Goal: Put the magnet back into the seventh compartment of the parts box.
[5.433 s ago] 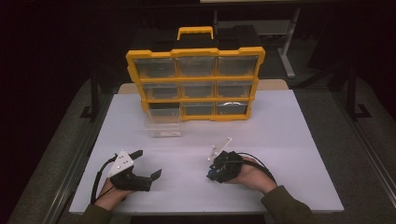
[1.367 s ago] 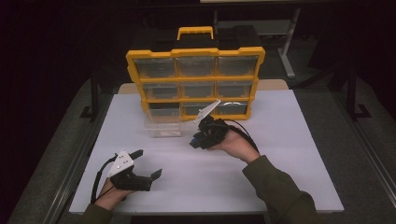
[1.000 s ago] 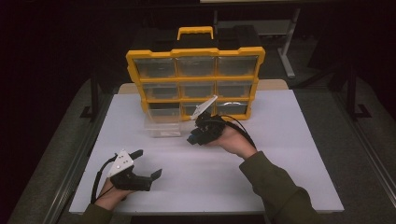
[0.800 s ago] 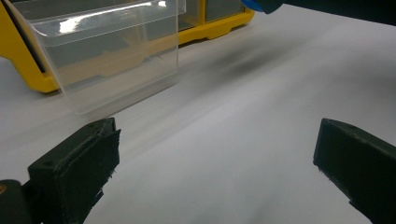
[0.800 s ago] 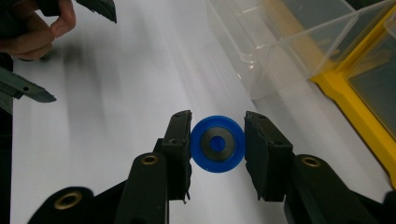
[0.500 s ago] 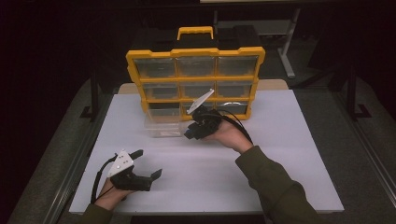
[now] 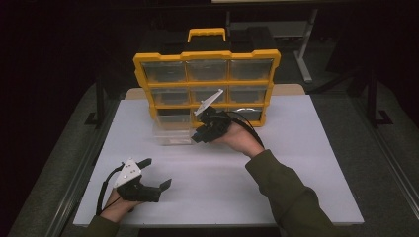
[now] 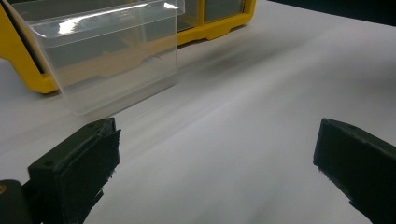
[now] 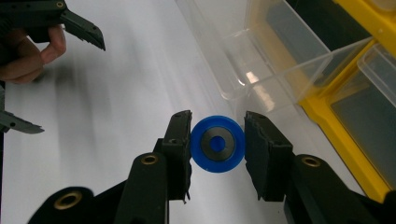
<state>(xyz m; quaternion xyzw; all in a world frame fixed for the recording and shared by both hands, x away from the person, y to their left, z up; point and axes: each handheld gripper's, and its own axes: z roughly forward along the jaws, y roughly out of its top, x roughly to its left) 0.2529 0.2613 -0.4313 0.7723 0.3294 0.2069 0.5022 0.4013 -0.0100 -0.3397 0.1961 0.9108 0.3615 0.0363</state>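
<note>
White table (image 7: pixel 306 168): carries a yellow drawer cabinet (image 7: pixel 207 86) standing upright at its far side, three rows of clear drawers. One clear drawer (image 7: pixel 172 132) is pulled out and sits on the table directly in front of the cabinet's bottom left compartment. Right gripper (image 7: pixel 200 134) hangs just beside that drawer, at its right edge; its jaws are clamped on a blue wheel (image 9: pixel 217 144) with a dark hub, held above the table near the drawer's corner. Left gripper (image 7: pixel 157 173) rests well in front of the cabinet, jaws spread wide, nothing between them.
</note>
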